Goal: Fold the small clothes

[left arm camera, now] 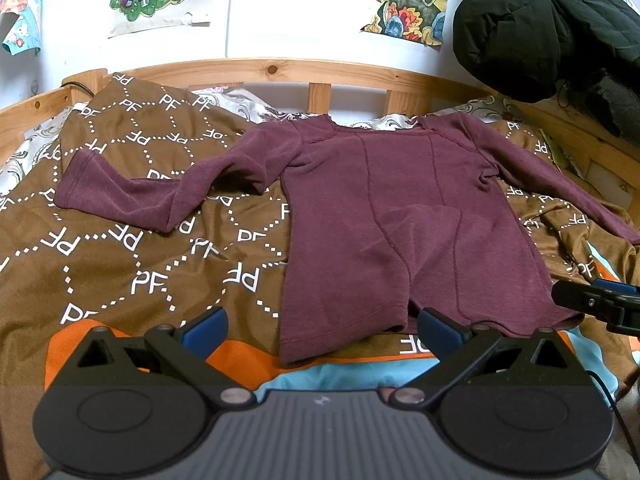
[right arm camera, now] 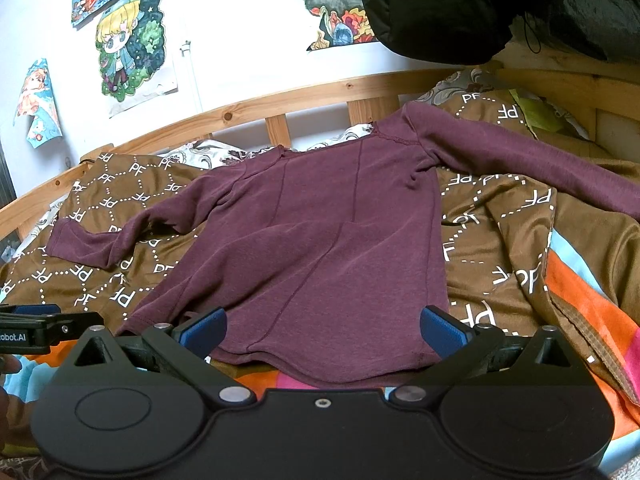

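Observation:
A small maroon long-sleeved shirt (left arm camera: 384,216) lies flat on a brown patterned blanket, neck toward the headboard, both sleeves spread out. It also shows in the right wrist view (right arm camera: 320,232). My left gripper (left arm camera: 322,330) is open and empty, just in front of the shirt's hem near its left corner. My right gripper (right arm camera: 322,330) is open and empty, just in front of the hem near its right side. The right gripper also shows at the right edge of the left wrist view (left arm camera: 600,302), and the left gripper at the left edge of the right wrist view (right arm camera: 40,330).
The brown blanket (left arm camera: 132,248) covers a bed with a wooden slatted headboard (left arm camera: 280,70). An orange and blue cover (left arm camera: 248,360) lies under the near edge. A black jacket (left arm camera: 540,28) hangs at the upper right. Posters hang on the white wall.

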### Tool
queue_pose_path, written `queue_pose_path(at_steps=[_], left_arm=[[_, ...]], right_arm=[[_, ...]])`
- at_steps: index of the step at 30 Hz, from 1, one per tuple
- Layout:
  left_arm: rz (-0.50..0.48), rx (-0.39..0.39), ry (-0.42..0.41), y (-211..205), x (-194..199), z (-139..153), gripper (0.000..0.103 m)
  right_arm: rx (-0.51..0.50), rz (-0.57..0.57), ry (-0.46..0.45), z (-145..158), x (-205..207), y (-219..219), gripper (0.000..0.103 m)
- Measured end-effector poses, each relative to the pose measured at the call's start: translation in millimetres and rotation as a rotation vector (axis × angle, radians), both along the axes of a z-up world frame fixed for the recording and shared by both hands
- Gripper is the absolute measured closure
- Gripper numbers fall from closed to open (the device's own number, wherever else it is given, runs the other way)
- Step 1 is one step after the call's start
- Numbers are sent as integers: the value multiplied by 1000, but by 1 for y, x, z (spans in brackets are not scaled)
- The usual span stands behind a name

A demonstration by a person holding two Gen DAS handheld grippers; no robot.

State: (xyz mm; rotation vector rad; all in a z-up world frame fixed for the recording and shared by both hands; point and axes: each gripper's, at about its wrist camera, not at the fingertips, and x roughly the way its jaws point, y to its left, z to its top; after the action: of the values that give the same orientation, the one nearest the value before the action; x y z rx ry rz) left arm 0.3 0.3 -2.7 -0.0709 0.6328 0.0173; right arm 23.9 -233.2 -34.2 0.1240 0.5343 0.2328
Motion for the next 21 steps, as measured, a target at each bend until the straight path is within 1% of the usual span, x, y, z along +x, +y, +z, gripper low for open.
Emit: queue_pose_path(at_steps=[21], left_arm=[[1,-6,4,-2,-1,-1,0]], right_arm=[[6,-2,4,-1,0,-1,0]])
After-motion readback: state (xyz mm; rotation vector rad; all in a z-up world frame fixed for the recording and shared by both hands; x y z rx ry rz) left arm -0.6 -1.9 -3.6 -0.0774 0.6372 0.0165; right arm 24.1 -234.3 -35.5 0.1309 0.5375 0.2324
